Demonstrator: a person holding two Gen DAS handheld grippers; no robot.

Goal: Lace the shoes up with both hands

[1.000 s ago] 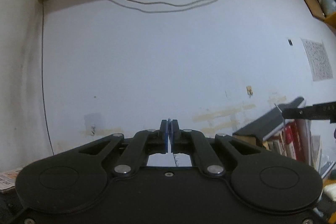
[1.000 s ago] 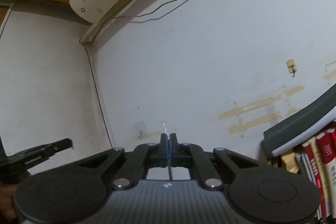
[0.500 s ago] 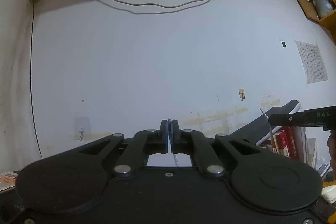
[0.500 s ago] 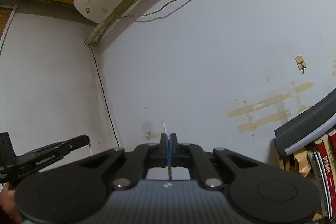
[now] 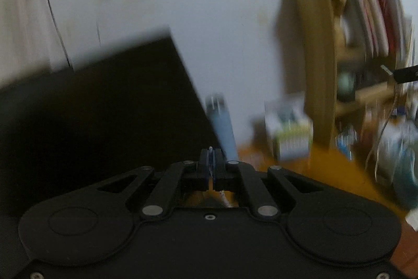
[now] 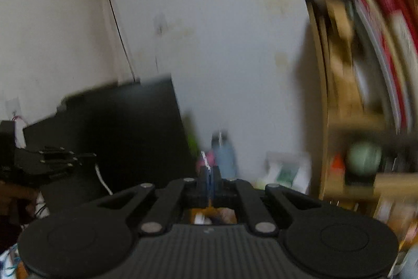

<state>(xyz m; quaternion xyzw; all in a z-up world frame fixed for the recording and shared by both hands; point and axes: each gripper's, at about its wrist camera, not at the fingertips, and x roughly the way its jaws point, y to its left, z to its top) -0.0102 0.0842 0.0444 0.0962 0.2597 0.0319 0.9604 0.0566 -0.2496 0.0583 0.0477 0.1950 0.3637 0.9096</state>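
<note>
Both grippers are clamping lace ends, the left gripper (image 5: 211, 161) pinching a white shoelace (image 5: 225, 198) trailing toward 6 o'clock, the right gripper (image 6: 209, 175) another lace tip (image 6: 204, 158), while the shoe is lying out of view, presumably below.

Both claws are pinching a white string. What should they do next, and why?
Probably tip both down toward the desk to find the shoe. The left claw and right claw each pinch a lace end, yet no shoe shows in either blurred view.
</note>
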